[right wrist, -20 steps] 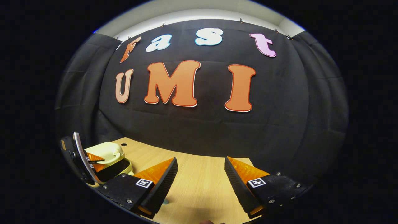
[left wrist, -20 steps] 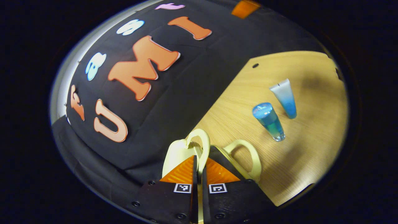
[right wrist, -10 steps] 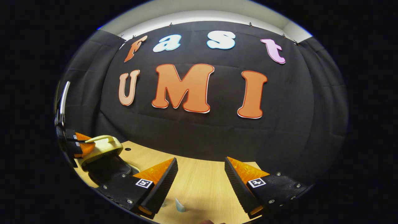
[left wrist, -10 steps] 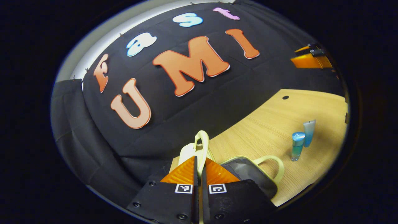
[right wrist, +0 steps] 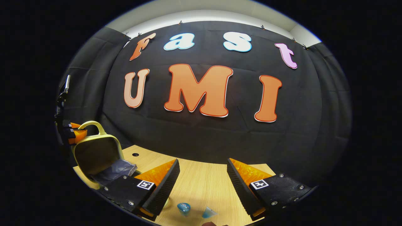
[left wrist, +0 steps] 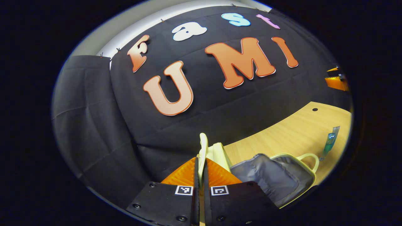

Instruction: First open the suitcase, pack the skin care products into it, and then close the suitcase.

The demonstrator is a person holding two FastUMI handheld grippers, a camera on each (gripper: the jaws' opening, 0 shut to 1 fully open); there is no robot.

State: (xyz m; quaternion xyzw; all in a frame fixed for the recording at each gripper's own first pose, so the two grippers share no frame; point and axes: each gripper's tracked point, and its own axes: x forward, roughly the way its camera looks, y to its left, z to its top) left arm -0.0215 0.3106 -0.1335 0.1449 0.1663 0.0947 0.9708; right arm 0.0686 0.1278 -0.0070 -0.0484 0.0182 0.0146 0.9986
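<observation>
- Opening step nearly done: suitcase (right wrist: 95,153) at 8 o'clock in right gripper view, lid raised, grey lining exposed.
- Left gripper (left wrist: 200,163) fingers clamped on lid handle (left wrist: 203,147).
- Right gripper (right wrist: 202,175) fingers spread wide, empty, above desk (right wrist: 201,182).
- Blue bottle (right wrist: 183,207) and tube (right wrist: 208,213) at 6 o'clock, just below fingers.
- Next, likely: let lid rest open, lower right gripper onto bottle, squeeze, carry to suitcase.

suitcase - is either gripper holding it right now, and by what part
The left gripper is shut on the suitcase lid's handle, holding the lid up. The right gripper is open, holding nothing.
</observation>
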